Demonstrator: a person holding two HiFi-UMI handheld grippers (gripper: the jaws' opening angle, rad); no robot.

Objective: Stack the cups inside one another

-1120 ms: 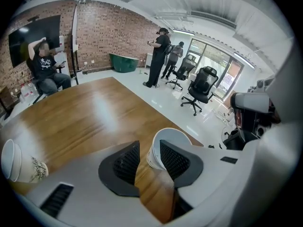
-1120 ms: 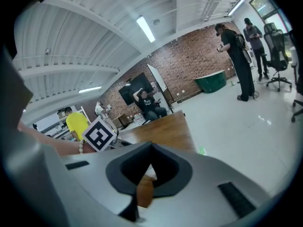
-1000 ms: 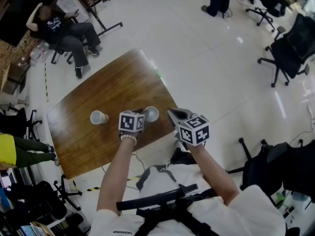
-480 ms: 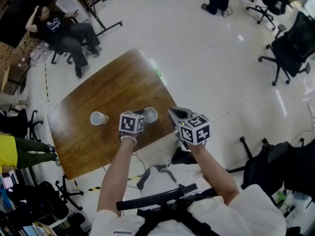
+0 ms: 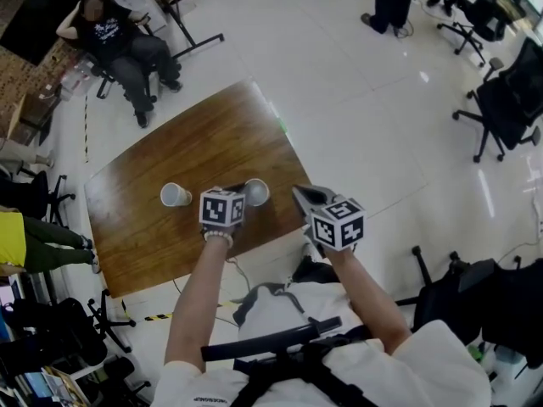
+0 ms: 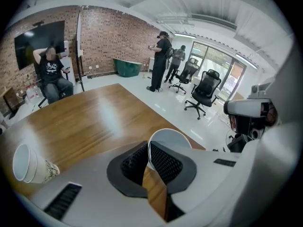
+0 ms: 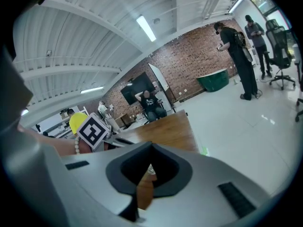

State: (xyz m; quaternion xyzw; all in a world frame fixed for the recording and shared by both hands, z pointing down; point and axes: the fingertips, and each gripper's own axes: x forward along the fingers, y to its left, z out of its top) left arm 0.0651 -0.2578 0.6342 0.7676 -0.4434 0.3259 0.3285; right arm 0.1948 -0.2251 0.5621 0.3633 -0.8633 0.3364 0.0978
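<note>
Now empty cup (image 6: 173, 137) in left gripper (image 6: 147, 150).

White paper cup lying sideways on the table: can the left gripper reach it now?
Likely yes, though occupied: only bare brown wooden table separates the sideways cup from the left gripper. Its jaws have just been closing on the other white paper cup, pinching its wall.

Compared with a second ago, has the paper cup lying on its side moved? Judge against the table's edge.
No. The paper cup lies just as far from the left edge of the wooden table as before.
</note>
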